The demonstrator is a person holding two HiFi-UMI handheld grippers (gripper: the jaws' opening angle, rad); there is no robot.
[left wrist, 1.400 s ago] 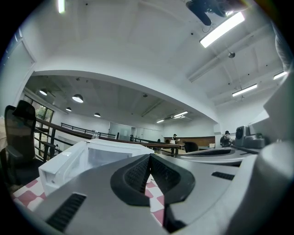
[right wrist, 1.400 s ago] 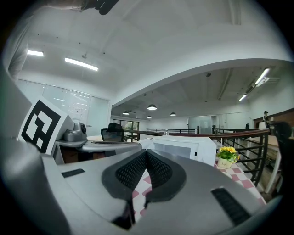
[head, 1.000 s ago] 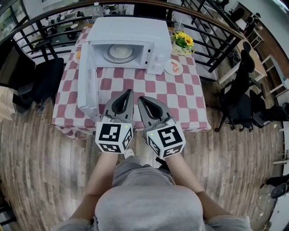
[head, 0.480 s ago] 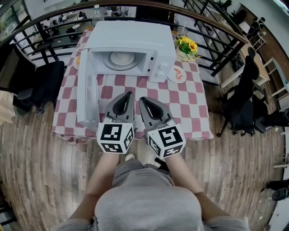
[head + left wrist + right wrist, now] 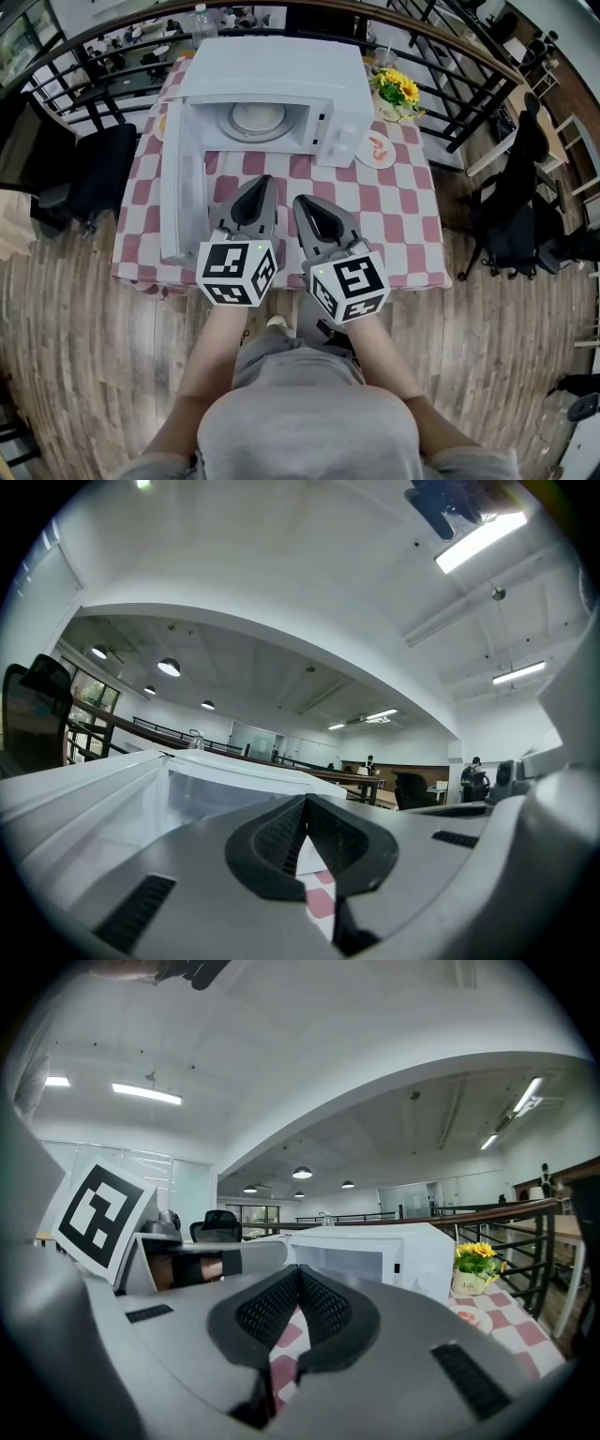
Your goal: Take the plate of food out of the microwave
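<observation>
The white microwave (image 5: 272, 89) stands at the far side of the checked table (image 5: 375, 216), its door (image 5: 181, 187) swung open to the left. Inside, a pale plate (image 5: 258, 118) rests on the turntable; what is on it I cannot make out. My left gripper (image 5: 262, 180) and right gripper (image 5: 301, 200) hover side by side over the table's near half, pointing at the oven. Both are shut and hold nothing. In the left gripper view the shut jaws' tip (image 5: 305, 801) faces the open microwave (image 5: 187, 780). In the right gripper view the tip (image 5: 298, 1271) faces the microwave (image 5: 375, 1251).
A small plate with food (image 5: 377, 148) lies on the table right of the microwave, and a pot of yellow flowers (image 5: 398, 90) stands behind it. A dark railing (image 5: 450, 56) runs behind the table. Black chairs (image 5: 511, 216) stand to the right and another (image 5: 89, 173) to the left.
Both grippers have edged slightly forward towards the microwave and stayed shut. The head view has shifted a little, so the table sits lower in the picture.
</observation>
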